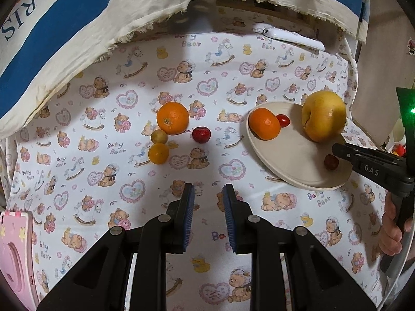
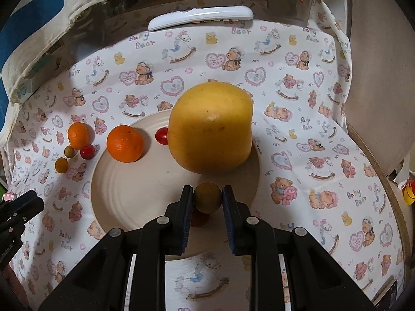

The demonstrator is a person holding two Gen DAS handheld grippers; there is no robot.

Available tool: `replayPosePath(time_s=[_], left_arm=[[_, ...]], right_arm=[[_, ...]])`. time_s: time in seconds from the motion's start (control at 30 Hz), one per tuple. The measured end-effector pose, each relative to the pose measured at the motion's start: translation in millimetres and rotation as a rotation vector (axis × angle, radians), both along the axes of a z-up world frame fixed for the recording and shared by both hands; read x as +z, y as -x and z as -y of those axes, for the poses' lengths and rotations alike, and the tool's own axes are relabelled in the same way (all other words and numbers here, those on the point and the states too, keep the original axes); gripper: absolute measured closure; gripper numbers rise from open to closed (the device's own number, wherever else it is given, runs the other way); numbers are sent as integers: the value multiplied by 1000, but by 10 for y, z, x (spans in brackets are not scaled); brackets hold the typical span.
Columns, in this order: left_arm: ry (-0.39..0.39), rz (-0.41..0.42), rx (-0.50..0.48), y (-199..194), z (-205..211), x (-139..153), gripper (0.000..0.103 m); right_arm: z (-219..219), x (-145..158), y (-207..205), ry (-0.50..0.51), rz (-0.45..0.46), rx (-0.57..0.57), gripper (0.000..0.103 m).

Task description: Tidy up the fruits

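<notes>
From the left wrist cam: the left gripper [image 1: 208, 194] hangs over the teddy-bear tablecloth [image 1: 109, 119] with its jaws apart and nothing between them. Ahead of it on the cloth sit a loose orange [image 1: 172, 118], two small yellow fruits [image 1: 158, 153] touching each other just below it, and a red cherry tomato [image 1: 201, 134] beside them. Off to the right is the cream plate [image 1: 293, 160] with another orange [image 1: 264, 124], a small red tomato [image 1: 282, 120] and a big yellow apple [image 1: 324, 116] on it.

Right wrist cam: the right gripper [image 2: 207, 197] is clamped on a small yellowish-brown fruit [image 2: 207, 197], held over the near part of the plate [image 2: 124, 197], just in front of the apple [image 2: 210, 127]. Something reddish sits under it, can't tell what. A white remote [image 2: 201, 16] lies at the far edge.
</notes>
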State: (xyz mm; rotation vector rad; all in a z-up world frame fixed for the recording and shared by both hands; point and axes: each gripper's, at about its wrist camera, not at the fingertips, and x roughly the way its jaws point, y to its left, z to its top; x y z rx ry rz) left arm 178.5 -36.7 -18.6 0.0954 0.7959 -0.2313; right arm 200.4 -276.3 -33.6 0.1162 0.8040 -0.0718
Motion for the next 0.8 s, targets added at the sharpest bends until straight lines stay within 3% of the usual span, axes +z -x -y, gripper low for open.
replayPosePath(time_s=[0.47, 0.57, 0.8], left_arm=[[-2, 4, 9, -2, -18, 18, 81], [1, 46, 18, 65, -52, 150, 81], [9, 166, 26, 429, -158, 489, 81]], right_arm=[[63, 39, 61, -38, -8, -36, 77], [18, 150, 256, -66, 19, -25, 77], [-264, 564, 953, -35, 179, 35, 77]])
